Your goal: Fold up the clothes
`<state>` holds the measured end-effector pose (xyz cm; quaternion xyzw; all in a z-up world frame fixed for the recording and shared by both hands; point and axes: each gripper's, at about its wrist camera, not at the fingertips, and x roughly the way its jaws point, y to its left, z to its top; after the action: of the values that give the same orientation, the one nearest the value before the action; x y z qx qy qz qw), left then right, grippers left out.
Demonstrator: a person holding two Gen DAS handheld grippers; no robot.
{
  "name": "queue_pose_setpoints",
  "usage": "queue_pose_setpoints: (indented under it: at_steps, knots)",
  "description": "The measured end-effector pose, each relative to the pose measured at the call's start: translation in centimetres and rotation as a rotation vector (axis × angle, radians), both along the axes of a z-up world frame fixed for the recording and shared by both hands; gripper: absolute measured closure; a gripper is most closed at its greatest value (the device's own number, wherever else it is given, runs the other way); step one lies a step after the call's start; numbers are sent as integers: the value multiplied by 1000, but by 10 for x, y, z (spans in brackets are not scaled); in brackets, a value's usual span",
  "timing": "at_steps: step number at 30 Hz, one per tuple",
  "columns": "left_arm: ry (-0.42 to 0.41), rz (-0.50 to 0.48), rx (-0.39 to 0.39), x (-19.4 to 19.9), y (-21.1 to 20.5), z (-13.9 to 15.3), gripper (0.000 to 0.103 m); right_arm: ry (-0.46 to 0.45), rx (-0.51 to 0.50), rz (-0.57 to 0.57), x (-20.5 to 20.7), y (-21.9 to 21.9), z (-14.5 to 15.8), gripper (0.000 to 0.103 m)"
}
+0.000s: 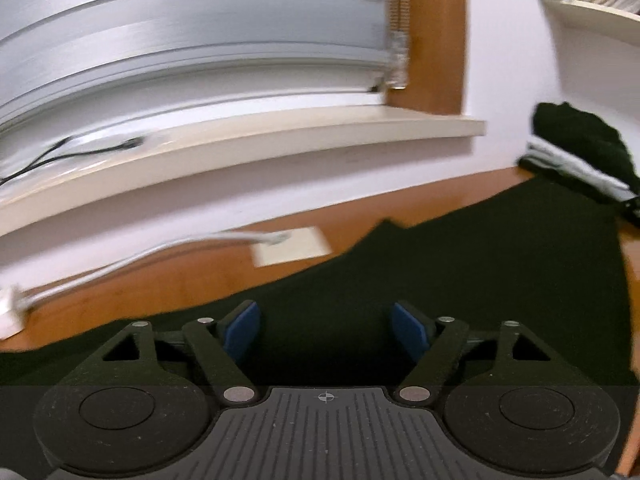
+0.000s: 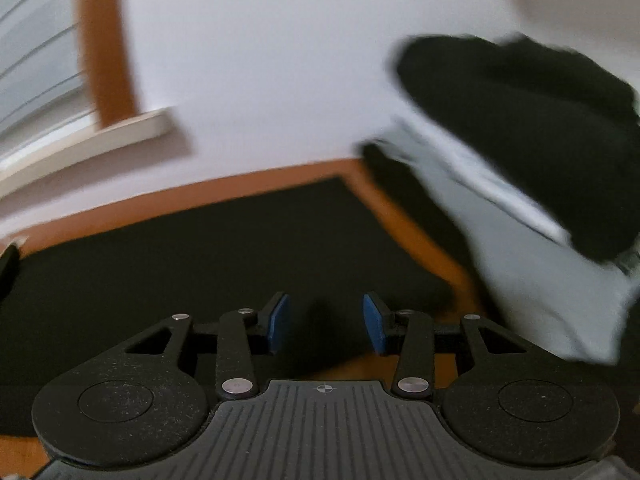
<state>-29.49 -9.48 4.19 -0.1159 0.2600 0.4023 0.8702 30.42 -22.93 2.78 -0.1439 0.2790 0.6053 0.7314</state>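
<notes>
A: Item one, the worktop (image 1: 132, 292). Orange-brown wood, running from the lower left to the right edge of the left wrist view, a white wall behind it.

B: Item two?

A: Dark garment (image 1: 480, 248), spread flat on the worktop. In the left wrist view it fills the lower centre and right of the frame; its far edge climbs from lower left to upper right, so I judge its long axis runs that way. In the right wrist view the same cloth (image 2: 208, 248) covers the lower left and centre, with one corner near the middle of the frame.

B: Item three?

A: Pile of clothes (image 2: 520, 128), dark over white, upper right of the right wrist view, just beside the garment's right edge.

B: And the tools?

A: Left hand-held gripper (image 1: 326, 330): blue pads wide apart, nothing between them, poised over the cloth at bottom centre. Right hand-held gripper (image 2: 326, 322): pads apart, narrower gap, empty, over the garment's near right border where bare wood shows. Judged, the right one is nearer that corner and the pile.
</notes>
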Motion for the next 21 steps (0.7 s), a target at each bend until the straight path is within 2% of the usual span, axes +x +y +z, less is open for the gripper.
queue_pose_setpoints:
  at_steps: [6, 9, 13, 15, 16, 17, 19, 21]
  knots:
    - [7, -59, -25, 35, -2, -16, 25, 28, -40, -67, 14, 6, -12, 61]
    - [14, -53, -50, 36, 1, -24, 25, -11, -70, -102, 14, 17, -19, 60]
    - [-10, -21, -74, 29, 6, -24, 25, -12, -56, -148, 20, 25, -22, 60]
    - [-6, -16, -81, 29, 7, -25, 25, -20, -52, -153, 19, 30, -23, 66]
    - [-3, -15, -81, 28, 6, -25, 25, -17, -48, -147, 19, 32, -23, 84]
    - [2, -16, -76, 29, 6, -25, 25, -10, -39, -138, 18, 34, -22, 97]
    - [15, -18, -66, 31, 4, -25, 25, -4, -9, -107, 10, 37, -16, 97]
    - [31, -21, -55, 33, 2, -26, 25, -46, 32, -64, -11, 42, -5, 97]
